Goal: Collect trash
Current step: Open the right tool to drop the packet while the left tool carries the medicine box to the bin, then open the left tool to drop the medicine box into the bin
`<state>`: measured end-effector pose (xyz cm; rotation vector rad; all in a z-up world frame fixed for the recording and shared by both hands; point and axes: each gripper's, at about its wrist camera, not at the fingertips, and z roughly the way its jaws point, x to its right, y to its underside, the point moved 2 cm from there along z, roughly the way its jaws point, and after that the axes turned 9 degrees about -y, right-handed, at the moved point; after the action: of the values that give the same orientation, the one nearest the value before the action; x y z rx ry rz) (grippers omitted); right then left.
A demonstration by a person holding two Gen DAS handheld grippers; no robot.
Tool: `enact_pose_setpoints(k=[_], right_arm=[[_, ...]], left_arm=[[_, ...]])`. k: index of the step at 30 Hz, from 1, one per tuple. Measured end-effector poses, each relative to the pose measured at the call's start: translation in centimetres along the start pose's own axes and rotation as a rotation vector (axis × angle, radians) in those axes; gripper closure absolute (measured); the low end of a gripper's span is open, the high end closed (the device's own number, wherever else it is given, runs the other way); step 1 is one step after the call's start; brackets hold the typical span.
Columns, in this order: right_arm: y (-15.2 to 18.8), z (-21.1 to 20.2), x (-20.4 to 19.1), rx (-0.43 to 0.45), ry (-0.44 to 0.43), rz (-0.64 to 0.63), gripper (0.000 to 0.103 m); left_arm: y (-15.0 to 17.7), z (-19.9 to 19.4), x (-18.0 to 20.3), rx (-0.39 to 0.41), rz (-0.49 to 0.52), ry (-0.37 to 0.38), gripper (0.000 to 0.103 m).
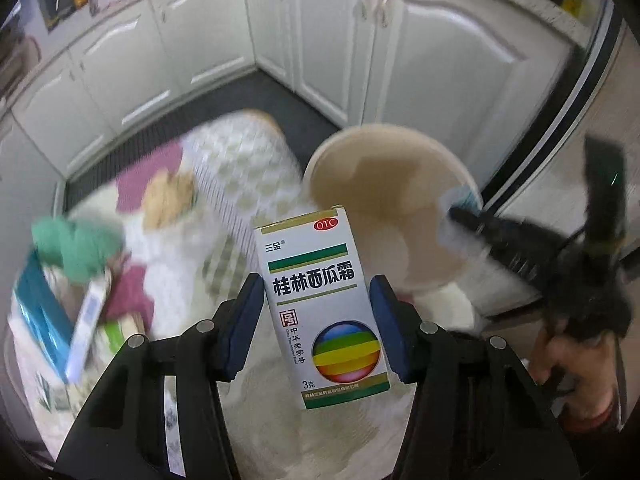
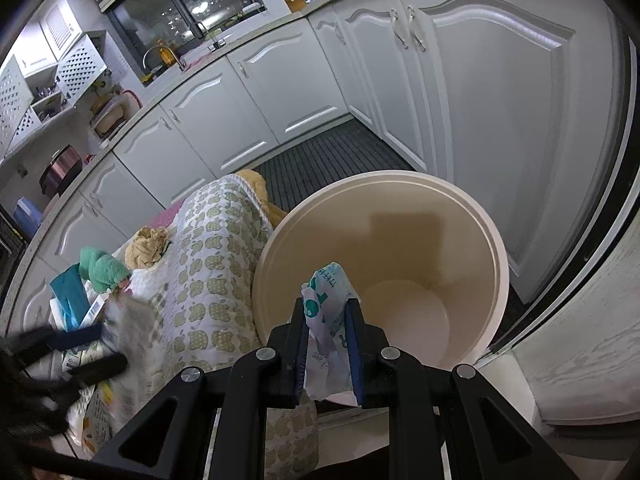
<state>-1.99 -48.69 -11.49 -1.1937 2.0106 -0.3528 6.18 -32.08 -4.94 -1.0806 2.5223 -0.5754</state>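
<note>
Item: medicine box (image 1: 324,304), white with green bands and a rainbow ball, was seen upright between the pads of the left gripper (image 1: 318,320). The jaws were partly spread; the left pad lay at the box edge and a narrow gap showed at the right pad, so a firm hold could not be confirmed.

Item: crumpled white wrapper (image 2: 326,320) was pinched in the tightly closed right gripper (image 2: 328,344), above the near rim of the beige bin (image 2: 472,216).

Surroundings: an apple-print quilt (image 2: 208,264), a green cloth (image 2: 102,266) and a teal packet (image 2: 70,292) were noted left of the bin, with white cabinets (image 2: 480,80) behind.
</note>
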Motion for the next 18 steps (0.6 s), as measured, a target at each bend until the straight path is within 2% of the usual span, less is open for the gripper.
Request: enact_pose_setpoints(k=[4,7,9,10,11,14,18], right_arm=[[-0.6,0.3,0.8,0.009,0.023,0.007,0.087],[-1.4,0.5,1.5,0.017,0.051,0.012,0.085],[-2.0,0.6,1.9,0.023,0.066,0.023,0.07],[-2.2,0.5,2.1,0.031,0.066,0.033,0.047],[-2.3,0.3,2.2,0.044,0.063,0.045,0.029],[-2.4,-0.2,2.4,0.077,0.06,0.047,0.027],[-1.9,0.3,2.0,0.045,0.069,0.027,0.027]], left_arm=[[-3.3,0.1,1.9,0.048,0.008,0.02,0.049],[-5.4,1.4,2.6,0.032,-0.024,0.057,0.049],[-6.4,2.0,2.7,0.039,-0.054,0.099,0.045],[-6.8,2.4,2.6,0.043,-0.063,0.121,0.041],[-7.1,2.6,2.7,0.041,-0.07,0.131,0.039],[-7.1,2.6,2.4,0.038,-0.082,0.118,0.039],[-6.2,2.1,1.7,0.043,-0.078,0.098,0.039]])
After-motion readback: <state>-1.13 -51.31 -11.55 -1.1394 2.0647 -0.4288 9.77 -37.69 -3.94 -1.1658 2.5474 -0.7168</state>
